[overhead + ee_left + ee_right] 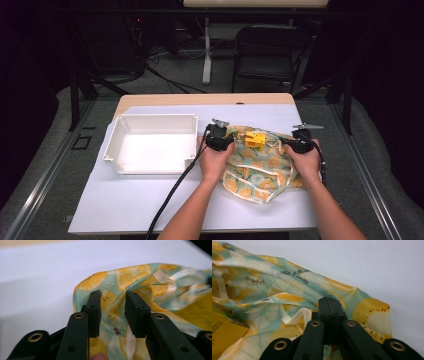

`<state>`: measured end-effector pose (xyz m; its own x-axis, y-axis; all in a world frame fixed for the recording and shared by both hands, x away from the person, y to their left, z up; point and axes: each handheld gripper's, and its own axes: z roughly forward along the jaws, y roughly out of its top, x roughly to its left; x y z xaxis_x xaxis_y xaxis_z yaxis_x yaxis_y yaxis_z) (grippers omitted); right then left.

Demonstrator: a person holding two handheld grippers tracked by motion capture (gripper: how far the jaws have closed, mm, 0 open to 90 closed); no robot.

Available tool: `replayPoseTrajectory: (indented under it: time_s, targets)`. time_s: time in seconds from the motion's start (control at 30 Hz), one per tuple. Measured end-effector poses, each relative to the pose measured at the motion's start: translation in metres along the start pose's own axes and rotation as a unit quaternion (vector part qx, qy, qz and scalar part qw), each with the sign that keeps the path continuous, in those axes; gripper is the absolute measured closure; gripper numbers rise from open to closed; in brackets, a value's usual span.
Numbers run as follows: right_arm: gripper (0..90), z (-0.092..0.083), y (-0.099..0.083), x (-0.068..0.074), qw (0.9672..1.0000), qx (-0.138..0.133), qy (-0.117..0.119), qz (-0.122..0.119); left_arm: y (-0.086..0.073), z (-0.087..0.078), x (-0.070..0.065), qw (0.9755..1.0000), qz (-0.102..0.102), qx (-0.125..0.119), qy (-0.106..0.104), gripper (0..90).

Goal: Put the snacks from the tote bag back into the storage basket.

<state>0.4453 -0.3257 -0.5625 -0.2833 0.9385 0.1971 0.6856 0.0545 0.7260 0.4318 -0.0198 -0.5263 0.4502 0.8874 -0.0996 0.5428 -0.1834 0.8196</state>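
While your right gripper (pixel 331 305) has its black jaws pressed flat together, what shows of the bag's rim runs past their tips, so you cannot tell whether any cloth is caught between them. Your left gripper (pixel 113 307) stands with its jaws part spread, a fold of the same cloth lying in the gap; the ribbed pads are not pressing on it. The thing you work on is a soft fabric bag (pixel 257 165), thin and crumpled, printed with yellow citrus slices on pale mint, with cream tape handles and a line of small dark script near its edge. It lies on the right half of the white sheet (pixel 125 200), between your two hands, mouth turned away from you. A yellow boxy object (pixel 255 139) sits in the open mouth, hard-edged against the limp cloth; seen along your right gripper's jaws, it appears as a flat yellow face with fine print at the lower left. Just left of your left hand (pixel 216 161) stands a white plastic tray (pixel 112 150), rectangular, smooth, with upright walls and a flanged rim, apart from the bag. A black cable (pixel 175 192) trails from the left gripper across the sheet toward you. Beyond the wooden table edge (pixel 200 99) stands a dark folding chair (pixel 265 55) on the floor.
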Motion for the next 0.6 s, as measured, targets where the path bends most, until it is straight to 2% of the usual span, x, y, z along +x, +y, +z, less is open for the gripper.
replayPoseTrajectory:
  time_s: [0.03,0.07,0.13,0.2,0.23,0.27,0.37,0.47,0.5,0.53,0.6]
  targets:
    - [90.0,0.0,0.0,0.0,1.0,-0.001,0.003,-0.001,0.0,-0.009,-0.001,0.9997,0.005,-0.019,-0.015,70.2]
    - [90.0,0.0,0.0,0.001,1.0,0.0,0.0,-0.004,-0.001,-0.018,-0.001,0.9983,0.012,-0.039,-0.041,72.2]
    - [90.0,0.001,-0.001,0.002,1.0,-0.003,-0.002,-0.003,-0.003,-0.027,-0.003,0.996,0.023,-0.049,-0.071,71.2]
    - [90.0,0.0,0.0,0.002,1.0,0.002,-0.005,-0.005,-0.007,-0.032,-0.005,0.9921,0.041,-0.049,-0.108,69.1]
    - [90.0,0.0,0.0,0.002,1.0,0.002,-0.002,-0.005,-0.009,-0.031,-0.007,0.9896,0.05,-0.042,-0.128,64.8]
    - [90.0,0.0,0.0,0.002,1.0,0.001,-0.003,-0.005,-0.012,-0.028,-0.01,0.9873,0.061,-0.024,-0.144,57.8]
    - [90.0,0.0,-0.001,0.003,1.0,0.003,-0.002,-0.007,-0.02,-0.019,-0.017,0.985,0.086,0.001,-0.15,40.2]
    - [90.0,0.0,0.0,0.005,0.9999,0.004,-0.003,-0.012,-0.025,-0.005,-0.019,0.9842,0.08,0.032,-0.155,31.7]
    - [90.0,0.0,-0.001,0.006,0.9999,0.005,0.001,-0.012,-0.027,-0.002,-0.021,0.9849,0.086,0.04,-0.145,32.3]
    - [90.0,0.0,-0.001,0.007,0.9999,0.007,0.005,-0.014,-0.028,0.001,-0.022,0.9849,0.096,0.047,-0.136,37.7]
    - [90.0,0.0,-0.001,0.008,0.9998,0.006,0.007,-0.017,-0.031,0.002,-0.024,0.982,0.104,0.055,-0.148,54.9]
